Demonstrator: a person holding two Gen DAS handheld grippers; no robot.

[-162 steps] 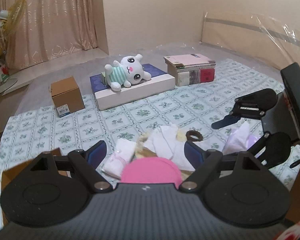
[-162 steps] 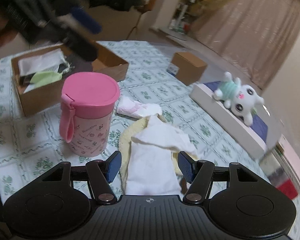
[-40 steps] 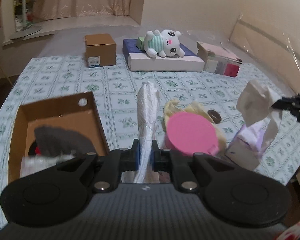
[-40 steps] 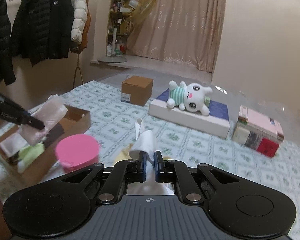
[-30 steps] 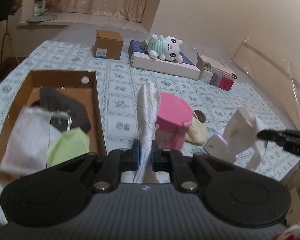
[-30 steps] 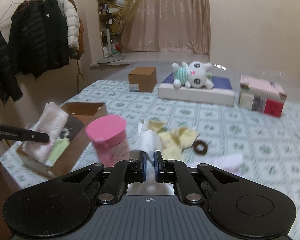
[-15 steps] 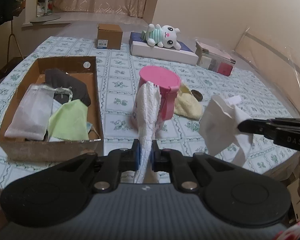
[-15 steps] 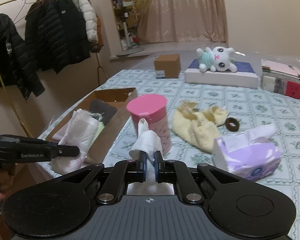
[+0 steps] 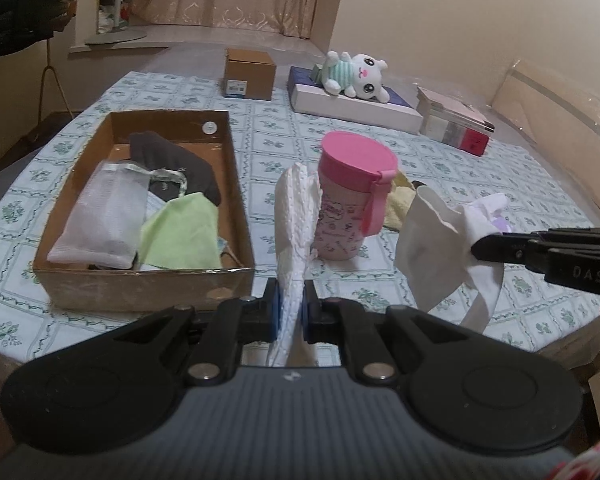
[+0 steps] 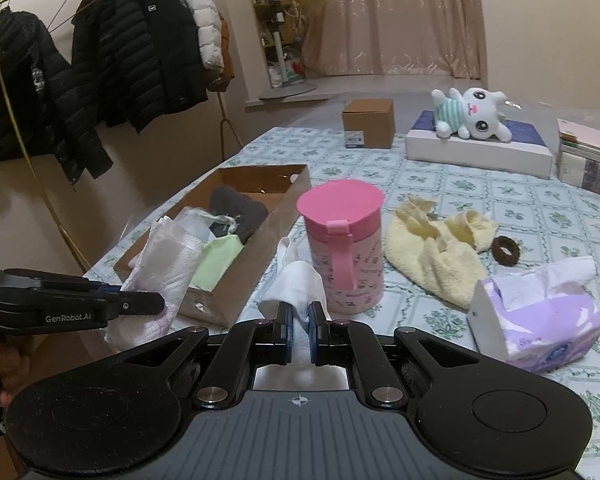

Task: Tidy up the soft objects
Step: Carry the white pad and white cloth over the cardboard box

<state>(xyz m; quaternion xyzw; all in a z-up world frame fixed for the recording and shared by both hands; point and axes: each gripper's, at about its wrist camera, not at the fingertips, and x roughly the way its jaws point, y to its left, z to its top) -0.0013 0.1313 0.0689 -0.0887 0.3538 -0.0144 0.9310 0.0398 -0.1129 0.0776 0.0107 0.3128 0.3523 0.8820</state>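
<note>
Two soft cloths are held clear of the table at once: a textured white cloth (image 9: 296, 216) is pinched between the nearly closed jaws of the left gripper (image 9: 290, 312), and a smooth white cloth (image 10: 296, 280) is pinched the same way by the right gripper (image 10: 298, 330). The cardboard box (image 9: 236, 184), already loaded with a mesh pouch (image 9: 104, 216), a green cloth (image 9: 180, 236) and a dark item (image 9: 172, 160), sits to the left of the pink cup (image 9: 352, 200); a yellow towel (image 10: 432, 248), a tissue pack (image 10: 540, 320) and a brown hair tie (image 10: 506, 250) are left on the patterned tablecloth (image 9: 420, 160). The step in hand is judged to be carrying both cloths to the box. It is best done if each cloth is brought over the open box before anything is released, the hanging ends are kept clear of the cup so it is not tipped, and the cloths are laid on the free space near the front wall one at a time rather than dropped together.
</note>
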